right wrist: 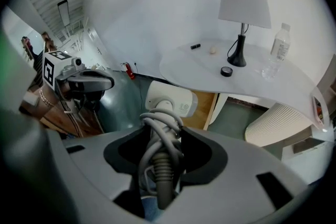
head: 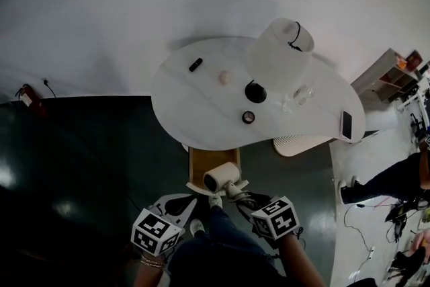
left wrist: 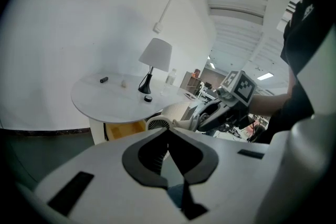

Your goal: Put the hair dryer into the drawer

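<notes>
Below table (head: 201, 111) edge, drawer (head: 197, 168) open, right hand-held gripper (right wrist: 161, 132) clamping hair dryer (head: 220, 178), left hand-held gripper (left wrist: 169, 130) closed.

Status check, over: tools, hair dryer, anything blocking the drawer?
Right tool shut on hair dryer, by its handle. Left tool shut, empty. Drawer open under table, hair dryer not yet in. Nothing seen blocking.

At lower centre, the right hand-held gripper (head: 236, 193) holds the white hair dryer (head: 222, 178), which overlaps the open wooden drawer (head: 197, 163) below the white tabletop (head: 195, 104); the left hand-held gripper (head: 179, 203) sits lower left.
</notes>
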Demonstrator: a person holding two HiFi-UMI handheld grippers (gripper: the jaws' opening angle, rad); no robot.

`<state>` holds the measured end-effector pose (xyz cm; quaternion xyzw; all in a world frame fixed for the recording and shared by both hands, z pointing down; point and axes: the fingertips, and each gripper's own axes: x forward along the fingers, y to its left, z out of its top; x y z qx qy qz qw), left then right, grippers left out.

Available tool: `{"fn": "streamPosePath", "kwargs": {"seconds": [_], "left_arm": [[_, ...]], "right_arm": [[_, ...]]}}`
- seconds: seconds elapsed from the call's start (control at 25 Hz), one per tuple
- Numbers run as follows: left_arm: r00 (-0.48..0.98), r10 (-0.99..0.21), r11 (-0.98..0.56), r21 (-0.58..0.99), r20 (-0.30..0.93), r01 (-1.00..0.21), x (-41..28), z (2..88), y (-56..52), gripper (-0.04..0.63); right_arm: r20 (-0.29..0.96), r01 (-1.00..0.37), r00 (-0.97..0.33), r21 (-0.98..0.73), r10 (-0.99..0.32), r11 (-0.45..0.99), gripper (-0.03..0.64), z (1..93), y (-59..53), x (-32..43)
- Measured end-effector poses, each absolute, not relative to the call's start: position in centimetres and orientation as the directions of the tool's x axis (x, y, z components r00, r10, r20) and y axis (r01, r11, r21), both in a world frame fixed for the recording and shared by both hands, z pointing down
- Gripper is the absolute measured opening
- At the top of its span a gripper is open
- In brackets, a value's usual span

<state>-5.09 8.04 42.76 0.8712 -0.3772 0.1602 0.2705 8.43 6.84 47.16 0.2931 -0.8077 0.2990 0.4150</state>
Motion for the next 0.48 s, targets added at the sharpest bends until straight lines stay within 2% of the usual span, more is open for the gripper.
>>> {"fn": "streamPosePath", "kwargs": {"seconds": [0.48], "left_arm": [[0.658, -0.545, -0.545, 0.377, 0.520, -0.749, -4.7, 43.9, 4.8, 0.015]], "right_arm": [[0.897, -0.666, -0.427, -0.226, -0.114, 0.711, 0.198, 49.5, 3.2, 8.6]]}}
